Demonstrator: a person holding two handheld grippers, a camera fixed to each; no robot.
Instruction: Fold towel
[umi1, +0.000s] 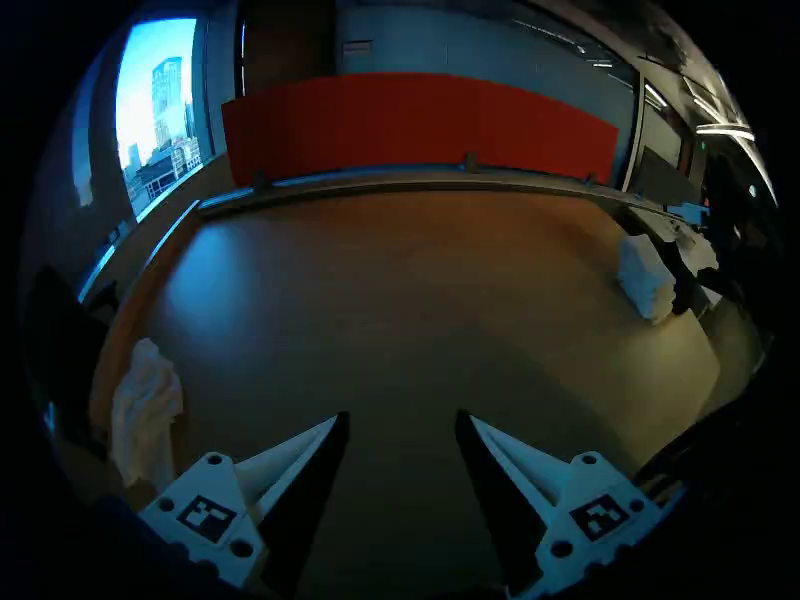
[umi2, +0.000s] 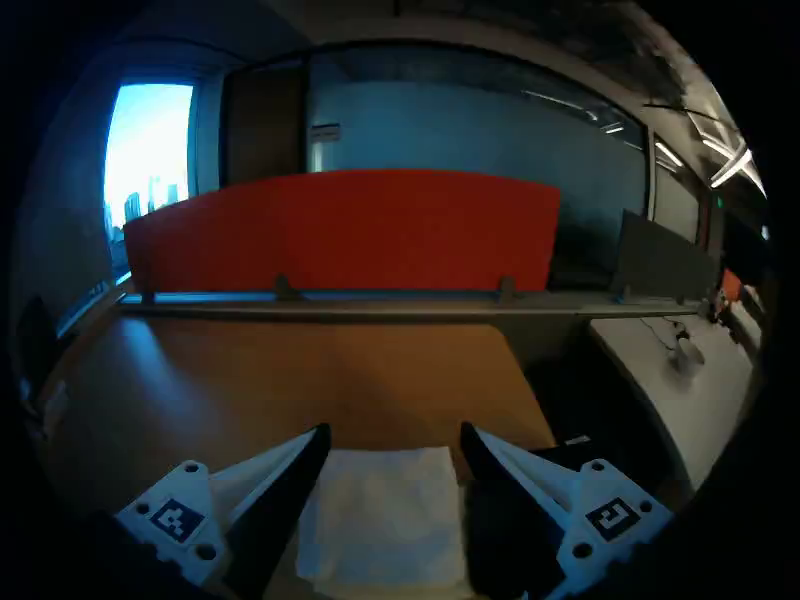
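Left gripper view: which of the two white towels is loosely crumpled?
The towel on the view's left, bunched and drooping at the table edge; the towel on the right sits as a compact bundle.

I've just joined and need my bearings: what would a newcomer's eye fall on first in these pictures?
The long red divider panel behind the brown wooden table stands out first, with a bright window to its left. A folded white towel lies flat on it, seen between the right gripper's open fingers; the left gripper view shows a crumpled white cloth at the table's left edge.
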